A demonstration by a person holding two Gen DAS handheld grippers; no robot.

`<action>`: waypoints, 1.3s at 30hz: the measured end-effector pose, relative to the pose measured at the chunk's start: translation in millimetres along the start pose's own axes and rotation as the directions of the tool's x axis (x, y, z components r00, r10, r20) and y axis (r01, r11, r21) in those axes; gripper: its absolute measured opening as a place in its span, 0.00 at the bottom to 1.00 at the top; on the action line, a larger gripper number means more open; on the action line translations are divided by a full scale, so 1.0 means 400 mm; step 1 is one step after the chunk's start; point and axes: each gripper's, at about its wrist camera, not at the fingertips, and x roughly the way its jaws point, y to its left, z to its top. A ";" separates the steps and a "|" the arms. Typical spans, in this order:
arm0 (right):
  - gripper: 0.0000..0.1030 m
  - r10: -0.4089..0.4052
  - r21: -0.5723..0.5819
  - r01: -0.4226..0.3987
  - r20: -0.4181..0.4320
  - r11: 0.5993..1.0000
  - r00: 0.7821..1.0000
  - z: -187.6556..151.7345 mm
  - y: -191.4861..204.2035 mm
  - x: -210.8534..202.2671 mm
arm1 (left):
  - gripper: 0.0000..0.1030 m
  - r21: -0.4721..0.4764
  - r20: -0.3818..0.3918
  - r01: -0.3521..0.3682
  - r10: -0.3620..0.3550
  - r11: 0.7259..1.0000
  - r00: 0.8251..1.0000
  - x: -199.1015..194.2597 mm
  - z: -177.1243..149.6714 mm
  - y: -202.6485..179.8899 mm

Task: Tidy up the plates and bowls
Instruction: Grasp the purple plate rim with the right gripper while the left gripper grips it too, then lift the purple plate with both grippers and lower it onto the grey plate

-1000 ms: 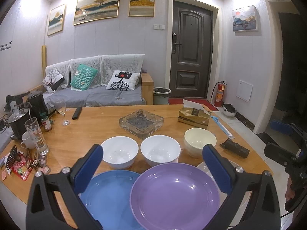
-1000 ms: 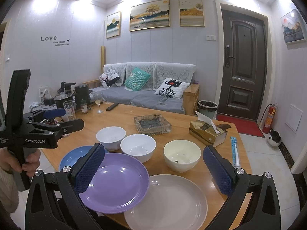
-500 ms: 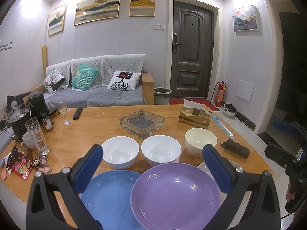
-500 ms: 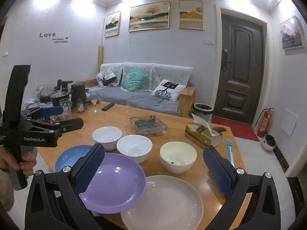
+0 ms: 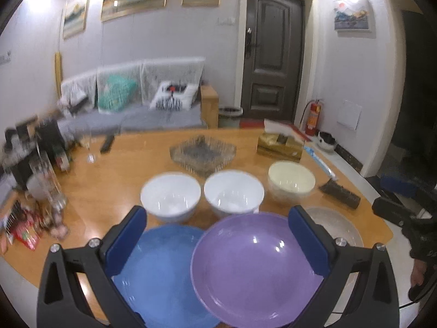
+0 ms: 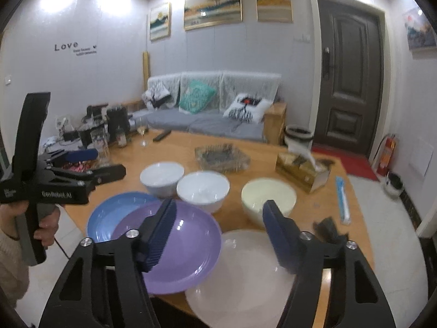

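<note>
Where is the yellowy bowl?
The cream bowl sits rightmost in the row of bowls, beside a white bowl, behind the white plate.

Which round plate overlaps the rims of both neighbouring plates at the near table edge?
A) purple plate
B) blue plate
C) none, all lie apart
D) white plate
A: in the right wrist view the round purple plate lies over the edge of the round blue plate on one side and the round white plate on the other.
</note>
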 end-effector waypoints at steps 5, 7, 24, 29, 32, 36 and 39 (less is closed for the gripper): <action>0.46 0.035 0.075 -0.024 -0.151 0.997 0.988 -0.060 -0.013 0.088 | 0.91 -0.091 -0.144 0.056 -0.069 0.994 0.987 0.077 -0.057 0.049; 0.46 0.051 0.100 -0.031 -0.209 0.994 0.977 -0.092 -0.016 0.127 | 0.76 -0.128 -0.203 0.062 -0.087 0.990 0.975 0.113 -0.086 0.066; 0.28 0.114 0.185 -0.050 -0.354 0.981 0.928 -0.198 -0.014 0.268 | 0.24 -0.188 -0.341 0.037 -0.101 0.981 0.935 0.227 -0.196 0.087; 0.19 0.123 0.177 -0.061 -0.364 0.982 0.923 -0.198 -0.007 0.278 | 0.18 -0.173 -0.344 0.037 -0.095 0.984 0.934 0.231 -0.196 0.083; 0.19 0.114 0.168 -0.055 -0.366 0.984 0.924 -0.198 -0.003 0.280 | 0.18 -0.158 -0.348 0.034 -0.088 0.987 0.933 0.228 -0.194 0.079; 0.19 0.110 0.179 -0.047 -0.362 0.983 0.926 -0.199 -0.011 0.274 | 0.18 -0.150 -0.356 0.039 -0.090 0.988 0.930 0.227 -0.190 0.066; 0.19 0.099 0.184 -0.035 -0.356 0.982 0.929 -0.198 -0.024 0.265 | 0.18 -0.127 -0.352 0.042 -0.084 0.991 0.932 0.223 -0.179 0.041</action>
